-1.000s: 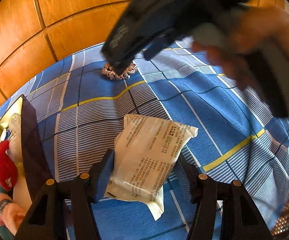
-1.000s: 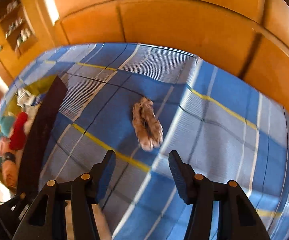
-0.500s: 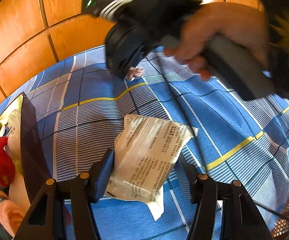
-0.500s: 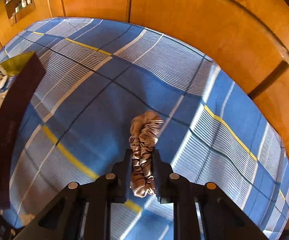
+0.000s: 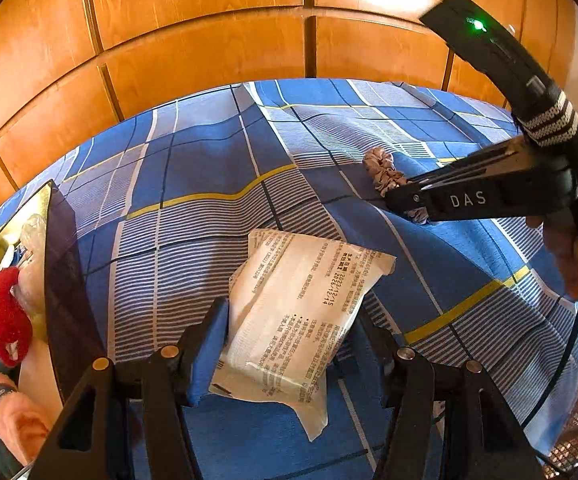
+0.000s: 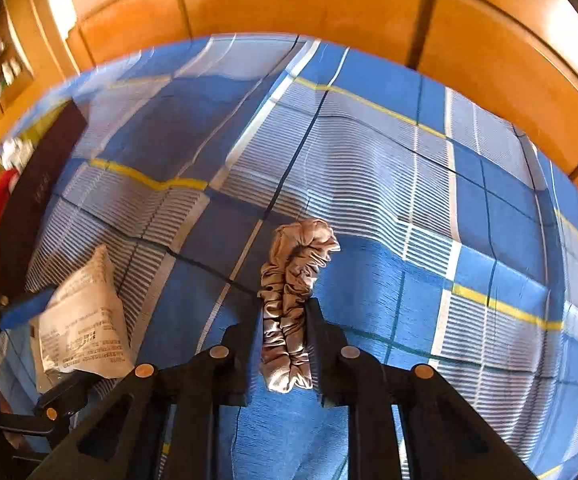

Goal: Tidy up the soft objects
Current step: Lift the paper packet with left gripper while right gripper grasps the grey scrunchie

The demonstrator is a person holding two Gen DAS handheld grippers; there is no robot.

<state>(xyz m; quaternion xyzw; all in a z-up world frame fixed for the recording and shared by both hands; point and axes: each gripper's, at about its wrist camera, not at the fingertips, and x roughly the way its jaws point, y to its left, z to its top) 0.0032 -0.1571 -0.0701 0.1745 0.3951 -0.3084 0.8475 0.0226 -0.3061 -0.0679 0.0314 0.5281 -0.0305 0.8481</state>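
Right hand-held gripper (image 6: 285, 344) pinches the beige ruched fabric scrunchie (image 6: 293, 280), long axis along its fingers. Left hand-held gripper (image 5: 289, 344) straddles the white printed soft packet (image 5: 301, 312), apparently not squeezing. Dark open box (image 5: 65, 280) lies to its left.

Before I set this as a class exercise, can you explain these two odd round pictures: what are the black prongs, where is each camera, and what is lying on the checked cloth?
No robot: a person holds a two-finger gripper in each hand, each carrying a fisheye camera looking along its fingers. In the left camera's view, the left gripper straddles a white printed plastic packet on the blue checked cloth; whether its pads press the packet is unclear. In the right camera's view, the right gripper is shut on a beige gathered fabric scrunchie. A dark-walled box at the left edge holds soft items, among them a fuzzy red piece.
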